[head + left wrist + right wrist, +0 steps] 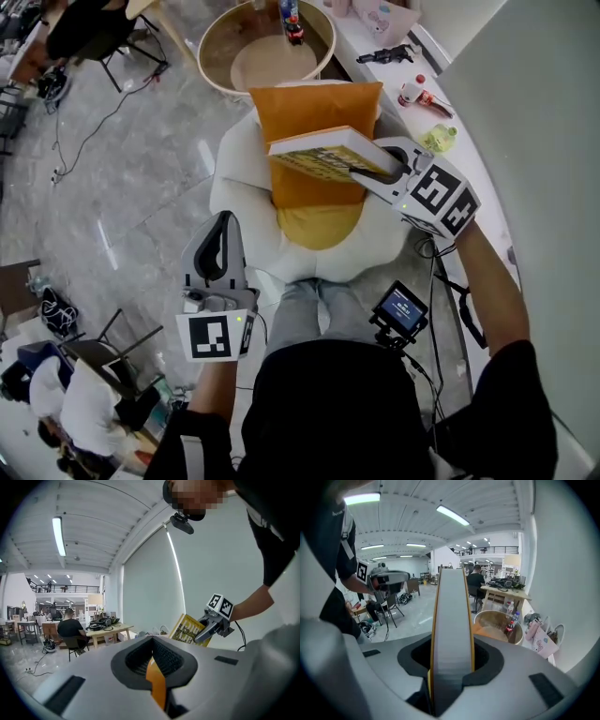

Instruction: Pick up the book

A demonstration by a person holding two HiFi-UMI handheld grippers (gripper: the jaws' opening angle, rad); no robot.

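A yellow book [323, 155] hangs in the air over an orange cushion [314, 192], and my right gripper [370, 172] is shut on its near edge. In the right gripper view the book's grey page edge [451, 616] runs straight up between the jaws of the right gripper [451, 660]. The left gripper view shows the book [186, 629] tilted, with the right gripper [207, 631] clamped on it. My left gripper [221, 225] hangs lower at the left, away from the book. In its own view the left gripper [152, 648] is shut with nothing in it.
The cushion lies on a white egg-shaped seat [239, 183]. Behind it stands a round wooden tub [217, 49] with a cola bottle [292, 23]. A white ledge [473, 155] with small items runs along the right wall. People sit at bottom left [80, 403] and at a desk [70, 627].
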